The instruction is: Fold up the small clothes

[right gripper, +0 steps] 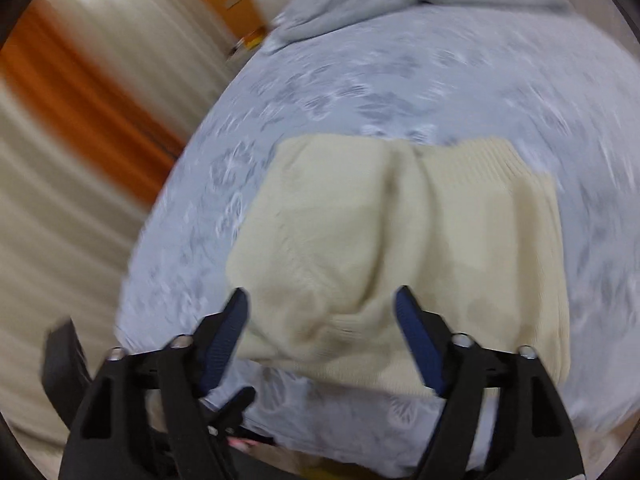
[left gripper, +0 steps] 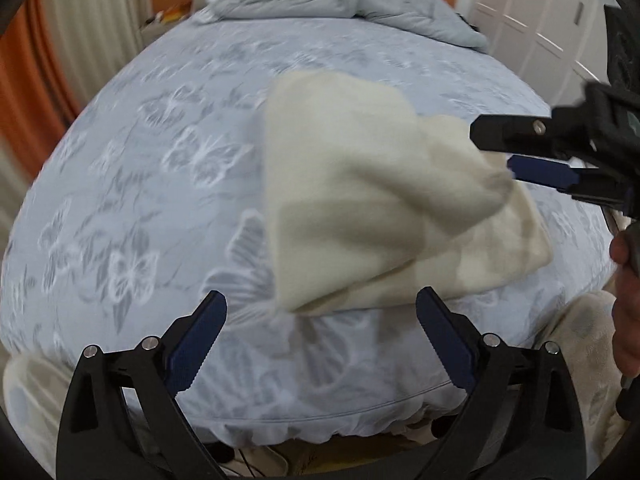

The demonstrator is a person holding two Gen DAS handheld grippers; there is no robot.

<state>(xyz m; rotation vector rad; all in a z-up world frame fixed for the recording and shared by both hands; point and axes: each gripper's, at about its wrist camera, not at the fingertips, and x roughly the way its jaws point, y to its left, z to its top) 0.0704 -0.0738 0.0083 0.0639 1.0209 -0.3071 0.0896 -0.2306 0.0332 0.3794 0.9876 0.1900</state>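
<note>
Lying on the blue-grey floral bedsheet (left gripper: 160,184) is a cream knitted garment (left gripper: 360,200), folded over on itself, with a raised fold across its upper layer and a flatter layer under it reaching toward the 4 o'clock side of the left wrist view. From the right wrist camera the same garment (right gripper: 400,240) fills the middle of the frame, its ribbed band at about 1 o'clock and a crease running down its centre.

Left gripper (left gripper: 320,320): jaws spread wide, blue pads well apart, nothing between them; the garment's near corner sits just beyond the tips, toward 12 o'clock. No contact seen.

Right gripper (right gripper: 322,312): jaws likewise spread wide, the pads standing either side of the garment's near edge without pressing on it. In the left wrist view it enters from 3 o'clock (left gripper: 492,152), its tips at the garment's right-hand fold; whether they touch the cloth cannot be told through the blur. A hand (left gripper: 626,280) holds it at the frame's edge.

A rumpled grey duvet (left gripper: 340,4) lies at 12 o'clock at the bed's far end. Cream and orange curtains (right gripper: 80,128) hang at 9 o'clock. White panelled doors (left gripper: 532,20) stand at 2 o'clock.
</note>
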